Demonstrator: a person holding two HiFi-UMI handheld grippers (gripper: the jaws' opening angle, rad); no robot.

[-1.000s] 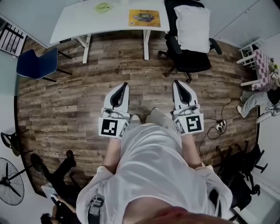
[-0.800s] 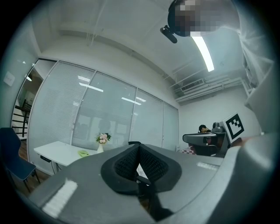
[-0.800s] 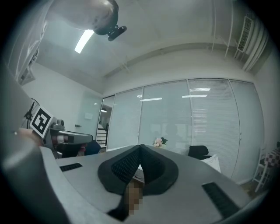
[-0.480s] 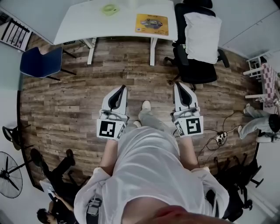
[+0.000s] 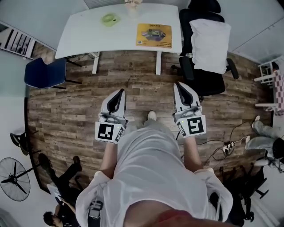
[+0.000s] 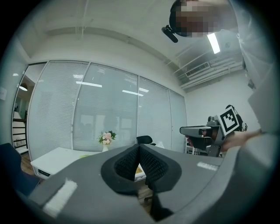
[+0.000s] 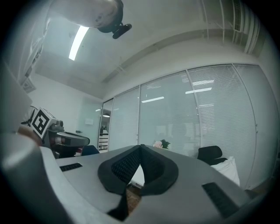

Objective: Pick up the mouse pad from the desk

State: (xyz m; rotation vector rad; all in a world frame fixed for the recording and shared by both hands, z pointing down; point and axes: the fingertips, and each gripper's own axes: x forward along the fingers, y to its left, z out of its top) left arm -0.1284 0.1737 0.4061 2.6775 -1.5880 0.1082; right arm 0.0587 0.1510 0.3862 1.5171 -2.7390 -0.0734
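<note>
The mouse pad (image 5: 154, 35) is a yellow rectangle with a printed picture, lying flat near the right end of the white desk (image 5: 88, 31). In the head view both grippers are held level over the wooden floor, well short of the desk. My left gripper (image 5: 119, 94) has its jaws together with nothing in them; its own view shows the tips (image 6: 139, 146) meeting. My right gripper (image 5: 179, 86) is likewise shut and empty, tips (image 7: 141, 146) touching. Each gripper view shows the other gripper off to the side.
A green object (image 5: 109, 18) and a vase of flowers (image 5: 133, 3) stand on the desk. A black office chair with a white pillow (image 5: 208, 40) is at the desk's right, a blue chair (image 5: 44, 73) at its left. A power strip with cables (image 5: 228, 146) lies at the right, a fan (image 5: 13, 179) and a person (image 5: 62, 186) at the lower left.
The desk and mouse pad have slid lower in the head view as the person walks toward them. Both grippers moved forward with the body and stayed shut.
</note>
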